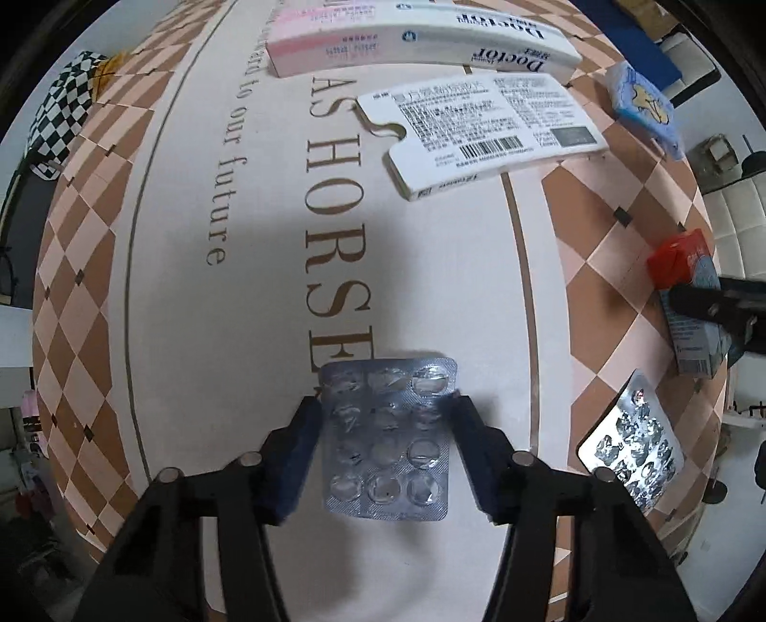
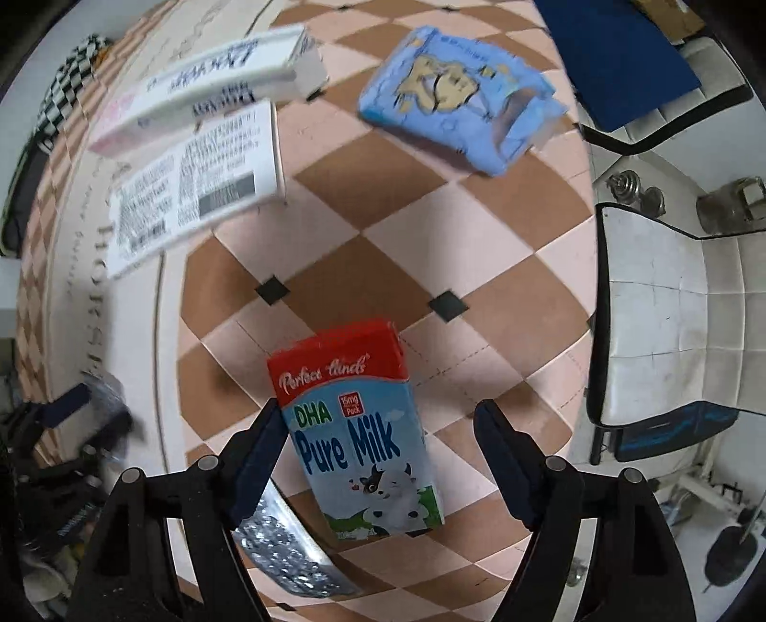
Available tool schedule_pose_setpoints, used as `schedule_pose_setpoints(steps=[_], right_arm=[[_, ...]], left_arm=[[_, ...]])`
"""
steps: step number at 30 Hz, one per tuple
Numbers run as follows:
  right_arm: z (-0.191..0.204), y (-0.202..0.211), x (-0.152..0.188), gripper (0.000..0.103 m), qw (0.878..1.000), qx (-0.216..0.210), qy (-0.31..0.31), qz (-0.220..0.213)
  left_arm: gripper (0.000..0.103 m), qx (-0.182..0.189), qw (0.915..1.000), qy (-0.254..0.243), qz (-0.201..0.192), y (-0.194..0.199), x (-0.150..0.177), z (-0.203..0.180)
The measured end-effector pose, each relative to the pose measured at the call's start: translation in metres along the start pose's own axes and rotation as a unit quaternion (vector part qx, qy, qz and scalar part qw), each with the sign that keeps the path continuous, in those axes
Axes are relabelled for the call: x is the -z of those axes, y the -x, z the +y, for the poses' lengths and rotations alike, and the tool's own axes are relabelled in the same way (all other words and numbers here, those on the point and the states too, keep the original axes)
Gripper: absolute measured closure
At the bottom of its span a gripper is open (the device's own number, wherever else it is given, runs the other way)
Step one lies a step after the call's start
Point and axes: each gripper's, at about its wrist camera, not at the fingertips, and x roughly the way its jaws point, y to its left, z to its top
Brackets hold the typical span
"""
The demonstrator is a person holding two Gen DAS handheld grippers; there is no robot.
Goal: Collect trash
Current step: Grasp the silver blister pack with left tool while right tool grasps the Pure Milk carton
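My left gripper (image 1: 385, 406) is shut on an empty silver blister pack (image 1: 387, 438), both pads pressing its long edges, just above the tablecloth. My right gripper (image 2: 378, 421) is open around a red-and-blue "Pure Milk" carton (image 2: 361, 442) lying on the table; the left finger touches its side, the right finger stands apart. The carton (image 1: 689, 306) and the right gripper's finger show at the right of the left wrist view. A second blister pack (image 1: 632, 454) lies by the table's right edge; it also shows in the right wrist view (image 2: 282, 540) under the left finger.
A white "Doctor" box (image 1: 421, 36), a flat white box with barcode (image 1: 488, 129) and a blue tissue pack (image 2: 455, 95) lie further along the table. A white chair (image 2: 665, 306) stands past the table's right edge. A checkered cloth (image 1: 62, 110) lies far left.
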Motion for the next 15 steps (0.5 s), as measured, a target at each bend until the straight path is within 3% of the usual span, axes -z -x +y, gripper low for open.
schedule_pose_setpoints(steps=[2, 3, 4, 10, 15], right_arm=[[0.002, -0.008, 0.004, 0.032, 1.000, 0.003, -0.002, 0.007], [0.004, -0.007, 0.006, 0.045, 1.000, 0.016, 0.005, -0.004], [0.008, -0.007, 0.008, 0.048, 1.000, 0.024, 0.009, -0.010], [0.007, 0.012, 0.024, 0.048, 0.999, 0.016, -0.020, -0.045], [0.010, 0.045, 0.056, 0.048, 0.993, -0.031, -0.063, -0.093]], left_arm=[[0.050, -0.001, 1.0000, 0.005, -0.003, 0.003, 0.002, 0.015], [0.050, -0.004, 1.0000, 0.006, -0.004, 0.004, 0.003, 0.015], [0.050, -0.009, 0.9999, 0.008, -0.007, 0.007, 0.004, 0.010], [0.050, -0.022, 0.9986, 0.019, -0.044, 0.043, 0.017, 0.014], [0.050, -0.021, 0.9951, 0.025, -0.093, 0.091, 0.041, 0.016]])
